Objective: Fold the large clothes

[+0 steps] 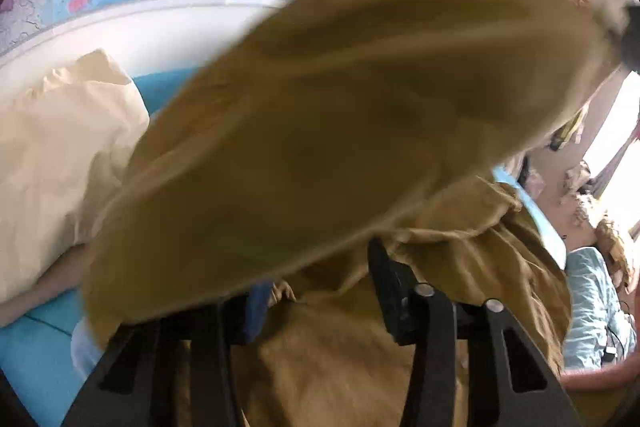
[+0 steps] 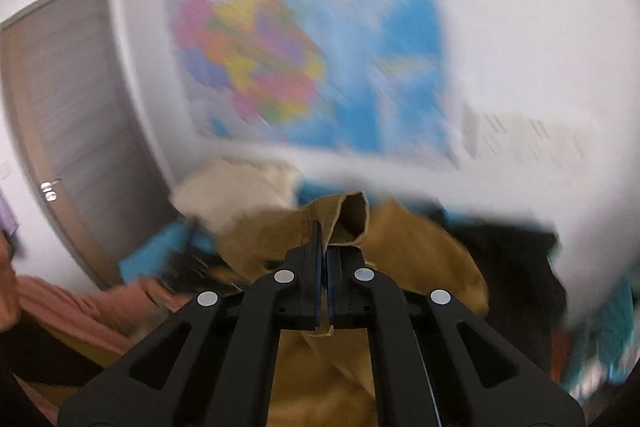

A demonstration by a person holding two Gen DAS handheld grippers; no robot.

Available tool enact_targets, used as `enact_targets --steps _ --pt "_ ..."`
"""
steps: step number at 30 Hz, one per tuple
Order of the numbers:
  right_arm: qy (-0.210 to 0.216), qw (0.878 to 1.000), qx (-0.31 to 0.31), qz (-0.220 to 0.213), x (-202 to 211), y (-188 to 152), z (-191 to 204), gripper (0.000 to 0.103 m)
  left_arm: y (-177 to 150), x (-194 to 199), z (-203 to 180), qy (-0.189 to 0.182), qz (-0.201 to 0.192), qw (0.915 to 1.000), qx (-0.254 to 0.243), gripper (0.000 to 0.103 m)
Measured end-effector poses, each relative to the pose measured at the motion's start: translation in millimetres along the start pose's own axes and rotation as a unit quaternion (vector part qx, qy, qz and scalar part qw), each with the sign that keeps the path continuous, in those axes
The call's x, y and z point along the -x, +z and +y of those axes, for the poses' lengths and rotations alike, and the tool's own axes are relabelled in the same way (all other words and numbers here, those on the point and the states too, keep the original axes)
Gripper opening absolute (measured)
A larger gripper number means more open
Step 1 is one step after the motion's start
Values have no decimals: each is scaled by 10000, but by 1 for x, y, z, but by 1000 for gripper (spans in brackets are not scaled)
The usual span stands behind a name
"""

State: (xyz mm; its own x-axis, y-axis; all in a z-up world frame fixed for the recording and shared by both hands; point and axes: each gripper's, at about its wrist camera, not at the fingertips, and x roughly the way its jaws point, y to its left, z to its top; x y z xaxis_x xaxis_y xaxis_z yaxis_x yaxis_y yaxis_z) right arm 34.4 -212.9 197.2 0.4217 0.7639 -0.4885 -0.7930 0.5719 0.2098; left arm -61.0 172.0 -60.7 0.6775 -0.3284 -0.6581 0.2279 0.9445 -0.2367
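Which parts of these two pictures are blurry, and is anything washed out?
Left wrist view: the raised brown cloth is smeared by motion, and the window at right is blown out. Right wrist view: the map and wall streak with motion blur, while the right gripper stays sharp.

garment (image 2: 420, 247) draped before wall map (image 2: 312, 39), door (image 2: 72, 99) at left
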Motion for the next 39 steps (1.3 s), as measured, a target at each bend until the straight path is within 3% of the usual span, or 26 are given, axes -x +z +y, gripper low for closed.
enact_targets --steps 3,5,8,10,11,12,13,15,17,19,22,24,26,27,28,30,33,35,36,37,39 --pt "-280 9953 -678 635 -20 -56 -50 2 -20 6 -6 -287 84 9995 -86 67" --pt "-368 9870 -986 1216 -39 -94 -76 3 -31 5 -9 -349 179 9991 -173 70" --pt "-786 9660 -1172 2165 -73 -135 -98 18 -44 7 -7 -477 248 9985 -54 73" --pt "-1149 9572 -1140 2398 -78 -141 -106 52 -44 8 -2 -596 184 9979 176 77" --pt "-1207 9597 -1097 2288 -71 -136 -105 59 -41 8 1 -633 156 9975 283 77" --pt "-1210 9674 -981 1997 -61 -121 -100 74 -39 8 3 -703 134 9967 390 77" --pt "-1197 9731 -896 1753 -53 -109 -96 82 -34 5 6 -792 134 9953 545 77" --pt "-973 9875 -643 1061 -38 -75 -79 81 -30 0 13 -894 217 9926 791 77" --pt "-682 9933 -436 824 -49 -51 -64 73 -28 -3 15 -983 243 9902 959 77" --pt "-143 9962 -281 810 -92 -28 -43 60 -25 -7 20 -1082 237 9873 1138 77" --pt "428 9900 -258 1319 -175 -12 -22 49 -23 -11 34 -1351 205 9762 1683 77" --pt "789 9797 -275 1822 -245 -9 -2 49 -24 -13 44 -1385 177 9707 1955 68" --pt "937 9714 -263 2164 -295 -7 12 53 -27 -16 53 -1260 247 9684 2139 32" --pt "968 9654 -224 2412 -329 -9 20 66 -29 -16 56 -1310 269 9657 2226 24" --pt "978 9607 -245 2585 -349 -10 27 68 -32 -16 61 -1437 269 9610 2347 10" --pt "1066 9515 -298 2871 -382 -17 37 73 -37 -13 65 -1530 263 9593 2360 8" --pt "907 9383 -276 3326 -424 -27 45 75 -40 -11 58 -1367 319 9688 2040 6" --pt "1103 9272 -415 3555 -434 -32 46 64 -42 -13 57 -1363 419 9700 1967 6" --pt "1225 9219 -349 3658 -438 -34 50 35 -43 -16 57 -1331 496 9709 1928 6" --pt "1426 9183 -252 3686 -438 -34 56 17 -43 -19 57 -1335 538 9710 1909 6" --pt "1342 9262 242 3515 -429 -24 67 6 -45 -22 58 -1410 565 9697 1912 6"
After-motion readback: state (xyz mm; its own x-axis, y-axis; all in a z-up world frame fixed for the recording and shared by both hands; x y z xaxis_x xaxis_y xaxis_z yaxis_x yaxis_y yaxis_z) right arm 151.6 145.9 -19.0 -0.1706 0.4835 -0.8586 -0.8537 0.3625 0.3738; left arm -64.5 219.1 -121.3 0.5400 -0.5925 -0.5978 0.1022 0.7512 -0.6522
